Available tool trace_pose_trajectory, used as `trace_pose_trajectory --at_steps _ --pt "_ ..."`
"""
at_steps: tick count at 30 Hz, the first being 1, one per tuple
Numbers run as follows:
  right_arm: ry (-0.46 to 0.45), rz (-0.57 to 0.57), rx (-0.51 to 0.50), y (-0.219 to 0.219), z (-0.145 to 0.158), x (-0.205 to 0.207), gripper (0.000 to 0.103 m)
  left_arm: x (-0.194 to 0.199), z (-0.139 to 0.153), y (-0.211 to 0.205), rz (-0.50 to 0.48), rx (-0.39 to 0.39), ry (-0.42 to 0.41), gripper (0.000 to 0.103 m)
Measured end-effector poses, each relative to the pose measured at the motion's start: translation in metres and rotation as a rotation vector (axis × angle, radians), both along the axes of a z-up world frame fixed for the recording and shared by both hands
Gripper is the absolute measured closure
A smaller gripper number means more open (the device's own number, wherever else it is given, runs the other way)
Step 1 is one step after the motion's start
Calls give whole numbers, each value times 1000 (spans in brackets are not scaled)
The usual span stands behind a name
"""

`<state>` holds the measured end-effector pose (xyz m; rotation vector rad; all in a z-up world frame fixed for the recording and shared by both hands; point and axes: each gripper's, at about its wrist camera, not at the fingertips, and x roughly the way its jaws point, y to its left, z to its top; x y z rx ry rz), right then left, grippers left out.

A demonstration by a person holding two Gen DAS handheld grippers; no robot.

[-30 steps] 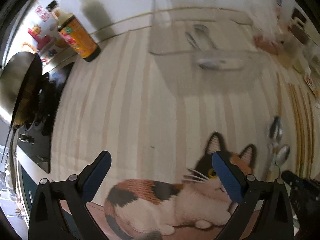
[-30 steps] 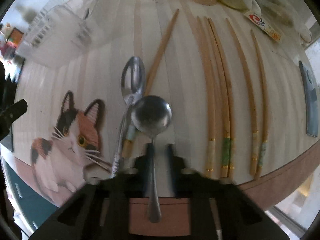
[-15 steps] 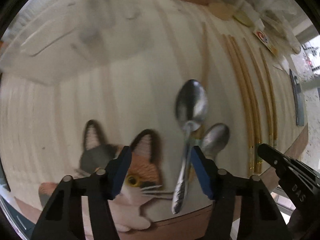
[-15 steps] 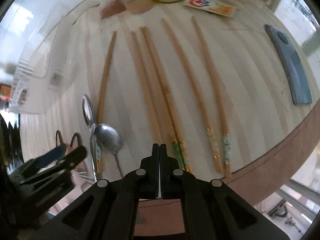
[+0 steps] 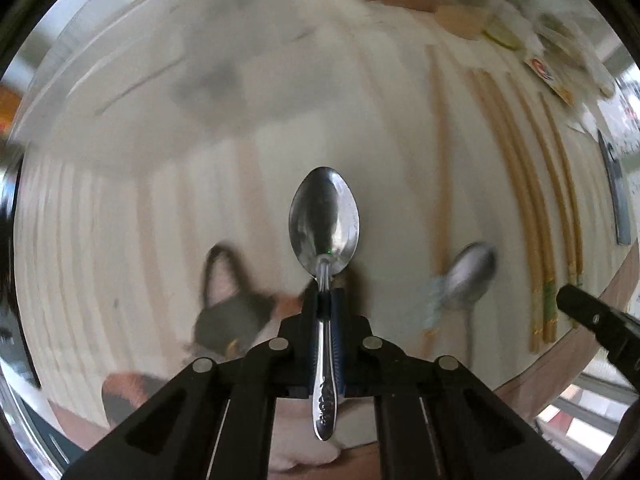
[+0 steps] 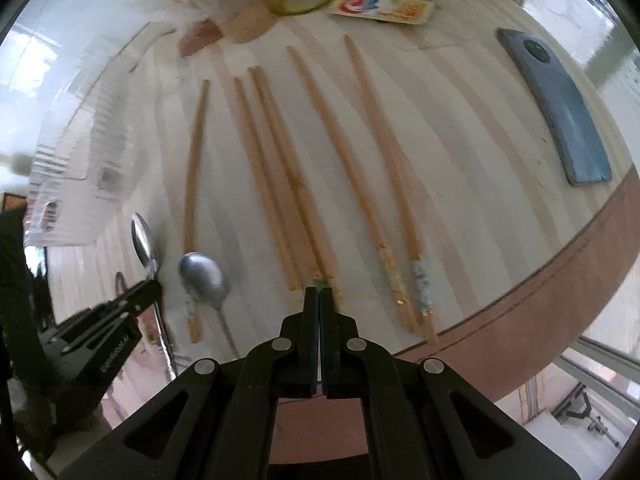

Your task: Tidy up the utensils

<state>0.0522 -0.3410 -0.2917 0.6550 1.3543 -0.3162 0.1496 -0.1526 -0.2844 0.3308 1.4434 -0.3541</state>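
Now pinching spoon (image 5: 324, 224), left gripper (image 5: 325, 300), right gripper (image 6: 319, 300) pressed together, phone (image 6: 560, 108) right view only

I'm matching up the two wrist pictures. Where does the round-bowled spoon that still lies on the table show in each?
Left wrist: the round-bowled spoon lies right of centre, blurred, beside the spoon that the left gripper clamps.
Right wrist: it lies at lower left, left of the shut right gripper.
Shared landmark: the lone chopstick beside it.
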Motion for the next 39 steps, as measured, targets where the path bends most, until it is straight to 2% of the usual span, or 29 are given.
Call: trace_pose_trajectory --at_steps 1,2,3,4,5,6,8,13,16,17,18,19,22,23,28,34,37,39 --pt "-7 17 12 3 0 3 101 -1 0 10 24 2 7 99" --pt "-13 45 27 9 1 9 95 -3 0 21 46 -2 17 99" --pt "-20 77 40 16 1 14 81 -5 1 30 64 -7 25 99" --pt "-27 105 48 22 -1 21 70 -6 1 36 77 -7 29 99" --pt "-32 148 56 32 -3 28 54 -7 1 44 98 -6 34 99" --pt "-37 169 59 38 -5 32 51 -9 1 55 129 -14 45 99" --pt "-39 210 42 50 -10 39 51 -10 1 70 172 -21 58 99" --pt "-27 329 -103 81 -15 52 48 -15 1 93 258 -58 83 99" --pt "4 402 -223 102 -17 58 57 -10 2 112 297 -105 100 98" --pt "12 418 -262 107 -17 59 74 -9 2 116 311 -125 108 97" --pt "-6 423 -259 109 -16 60 80 -6 3 123 320 -140 116 96" --pt "-5 416 -256 110 -16 62 81 -5 3 132 326 -158 125 96" --pt "-8 394 -266 109 -14 65 95 2 2 140 331 -192 151 95" --pt "-3 388 -278 108 -14 66 103 3 1 143 332 -197 156 95" --pt "7 330 -214 84 -19 62 103 23 3 146 310 -165 149 95" --pt "-30 167 -51 41 -14 47 103 29 8 107 247 -63 77 99" --pt "-54 141 -34 28 -6 44 103 24 9 97 252 -73 80 99" --pt "-66 188 14 29 2 47 103 21 12 100 263 -79 83 99"
